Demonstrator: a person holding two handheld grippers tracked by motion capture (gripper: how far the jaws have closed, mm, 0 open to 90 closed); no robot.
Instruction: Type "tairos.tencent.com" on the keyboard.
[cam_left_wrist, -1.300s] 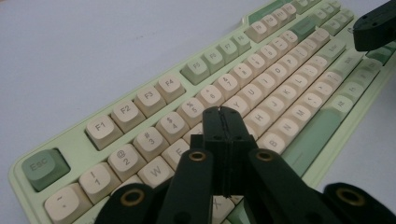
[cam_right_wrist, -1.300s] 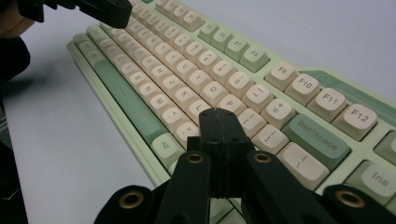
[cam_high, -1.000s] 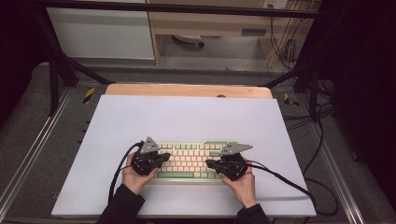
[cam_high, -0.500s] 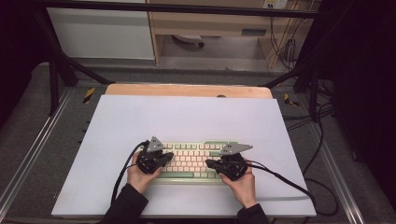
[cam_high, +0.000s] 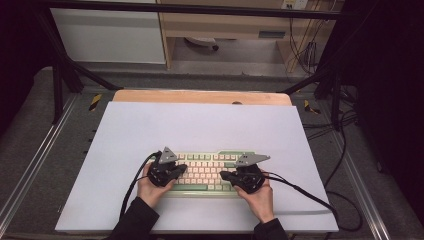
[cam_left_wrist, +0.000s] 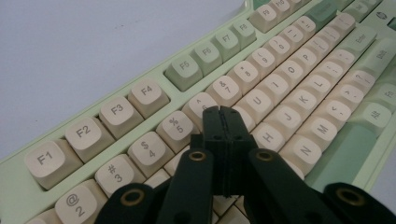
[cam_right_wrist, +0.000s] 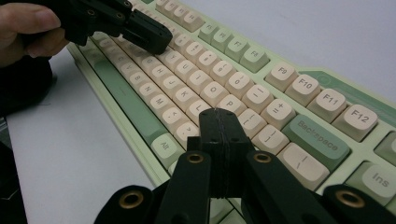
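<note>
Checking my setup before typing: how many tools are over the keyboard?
2. The left tool sits over the keyboard's left half, the right tool over its right half, both shut.

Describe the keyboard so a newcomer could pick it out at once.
On the white sheet covering the table, look at the near edge, between the left gripper and the right gripper. The keyboard lies there: pale green case, cream keys, green Backspace.

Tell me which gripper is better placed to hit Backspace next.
Right. The right gripper has its jaws shut, tip above the P and bracket keys, with Backspace just beside it. The left gripper hovers shut near the 6, Y and H keys, far across the keyboard.
</note>
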